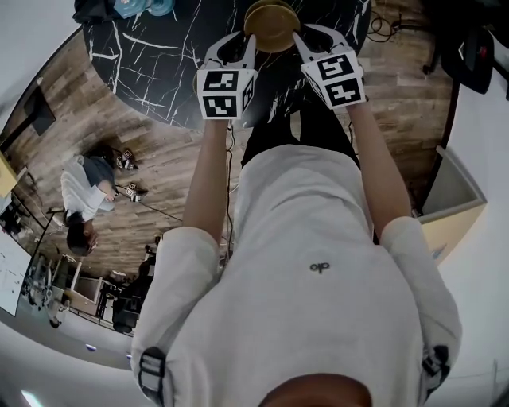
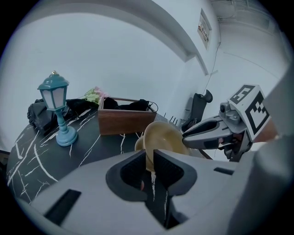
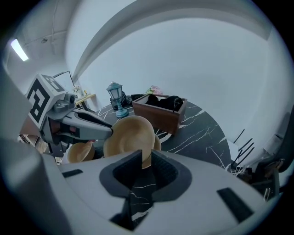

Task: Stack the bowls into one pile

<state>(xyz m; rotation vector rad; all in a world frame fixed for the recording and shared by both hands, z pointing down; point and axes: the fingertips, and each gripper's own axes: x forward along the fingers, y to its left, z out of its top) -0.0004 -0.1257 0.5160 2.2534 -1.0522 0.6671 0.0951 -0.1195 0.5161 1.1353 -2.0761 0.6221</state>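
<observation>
We hold a bowl [image 2: 163, 137] aloft; left tool [image 2: 150, 163] and right tool [image 3: 146, 160] each clamp its rim from opposite sides; next, we judge, lower it level into the second bowl [image 3: 80, 153] under the left tool.

**A:** What colour is the bowl [image 1: 272, 24] at twelve o'clock in the head view?

**B:** Plain pale tan. The table [image 1: 151, 71] beneath is black with white marble veins.

**A:** And the grippers?

**B:** The left gripper [image 2: 149, 160] and right gripper [image 3: 146, 160] are light grey with dark pads. The marker cubes [image 1: 227, 93] are black-and-white squares.

**A:** Anything else?

**B:** A teal lamp [image 2: 56, 110] at nine o'clock in the left gripper view, and a brown wooden box [image 2: 124, 123].
</observation>
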